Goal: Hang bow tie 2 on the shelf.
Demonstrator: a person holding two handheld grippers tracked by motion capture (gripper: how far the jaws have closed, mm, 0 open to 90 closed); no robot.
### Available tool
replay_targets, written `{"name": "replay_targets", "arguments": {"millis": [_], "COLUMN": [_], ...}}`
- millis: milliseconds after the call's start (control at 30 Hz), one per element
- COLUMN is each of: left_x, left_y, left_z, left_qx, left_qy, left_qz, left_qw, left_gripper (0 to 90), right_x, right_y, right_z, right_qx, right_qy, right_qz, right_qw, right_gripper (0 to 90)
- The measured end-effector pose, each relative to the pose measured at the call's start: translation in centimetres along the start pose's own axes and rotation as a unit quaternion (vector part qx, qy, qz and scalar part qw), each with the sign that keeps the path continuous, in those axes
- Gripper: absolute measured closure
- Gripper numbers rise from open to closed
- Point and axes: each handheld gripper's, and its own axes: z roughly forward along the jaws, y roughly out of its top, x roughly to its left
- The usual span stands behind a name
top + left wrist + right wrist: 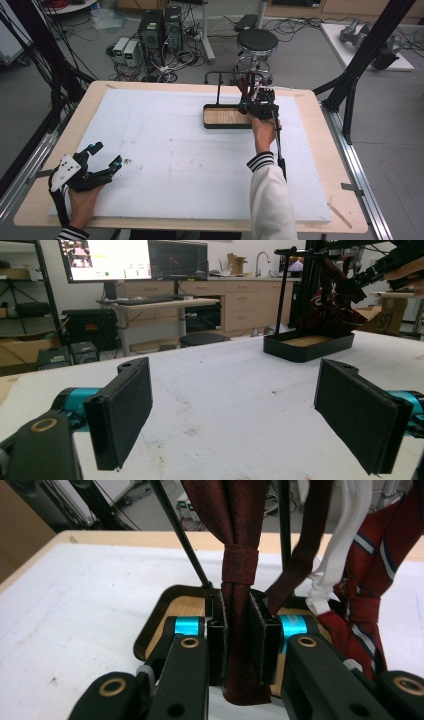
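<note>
Two claws, right claw [240, 645] pinching dark red tie [240, 570], striped tie [367, 580] beside, left claw [235, 415] spread.

dark red tie [239, 565]: we see matt woven cloth, faintly napped
striped tie [367, 580]: smoother red cloth, slight sheen
white strap [336, 555]: ribbed cloth
rack [220, 95]: thin black metal rods, matt
tray [226, 118]: wooden floor, black rim
pads [125, 410]: rough black foam
table cover [165, 150]: we read matt white foam board, scuffed
</note>
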Motion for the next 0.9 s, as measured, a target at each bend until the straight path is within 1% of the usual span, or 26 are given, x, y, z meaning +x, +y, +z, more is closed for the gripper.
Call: {"name": "replay_targets", "arguments": {"millis": [33, 100, 367, 500, 533, 567, 600, 633, 667, 700, 733, 767, 800, 833, 900], "left_x": [0.0, 0.0, 0.0, -0.1, -0.1, -0.1, -0.1, -0.1, -0.1, -0.1, -0.1, -0.1, -0.1, -0.1, -0.1], "left_y": [0.0, 0.0, 0.0, 0.0, 0.0, 0.0, 0.0, 0.0, 0.0, 0.0, 0.0, 0.0, 0.0, 0.0, 0.0], "left_z": [0.0, 0.0, 0.0, 0.1, 0.1, 0.1, 0.1, 0.1, 0.1, 0.1, 0.1, 0.1, 0.1, 0.1, 0.1], "left_qx": [0.000, 0.000, 0.001, 0.004, 0.004, 0.004, 0.005, 0.005, 0.005, 0.005, 0.005, 0.006, 0.006, 0.006, 0.005], "left_qy": [0.001, 0.001, 0.002, 0.004, 0.004, 0.004, 0.004, 0.004, 0.005, 0.005, 0.005, 0.005, 0.005, 0.005, 0.005], "left_qz": [-0.001, -0.001, 0.000, 0.002, 0.003, 0.002, 0.003, 0.003, 0.004, 0.004, 0.004, 0.005, 0.005, 0.004, 0.004], "left_qw": [1.0000, 1.0000, 1.0000, 1.0000, 1.0000, 1.0000, 1.0000, 1.0000, 1.0000, 1.0000, 1.0000, 1.0000, 1.0000, 1.0000, 1.0000], "left_gripper": [16.1, 16.1, 16.1, 16.1, 16.1, 16.1, 16.1, 16.1, 16.1, 16.1, 16.1, 16.1, 16.1, 16.1, 16.1], "right_x": [0.0, 0.0, 0.3, -0.1, -0.3, -0.3, -0.4, -0.4, -0.1, -0.1, 0.4, 0.4, 0.8, 1.1, 1.4], "right_y": [0.0, -0.1, -0.2, -0.1, -0.1, -0.1, -0.1, -0.1, 0.1, 0.1, 0.2, 0.2, 0.2, 0.2, -0.1], "right_z": [0.0, 0.2, 0.4, 0.6, 0.6, 0.6, 0.6, 0.5, 0.4, 0.4, 0.1, 0.1, -0.2, -0.5, -1.3], "right_qx": [0.001, 0.006, 0.020, 0.022, 0.022, 0.022, 0.019, 0.016, 0.001, 0.001, -0.006, -0.006, -0.007, -0.011, -0.024], "right_qy": [0.000, -0.005, -0.004, -0.007, -0.004, -0.004, -0.002, 0.003, 0.005, 0.005, 0.000, 0.000, -0.004, -0.005, 0.022], "right_qz": [0.002, -0.006, -0.026, -0.032, -0.038, -0.038, -0.044, -0.048, -0.062, -0.062, -0.090, -0.090, -0.110, -0.123, -0.135], "right_qw": [1.0000, 1.0000, 0.9995, 0.9992, 0.9990, 0.9990, 0.9988, 0.9987, 0.9981, 0.9981, 0.9959, 0.9959, 0.9939, 0.9924, 0.9904], "right_gripper": [80.4, 80.3, 80.2, 80.0, 78.4, 78.4, 75.9, 69.3, 35.7, 35.7, 17.5, 17.5, 10.9, 10.5, 10.5]}}
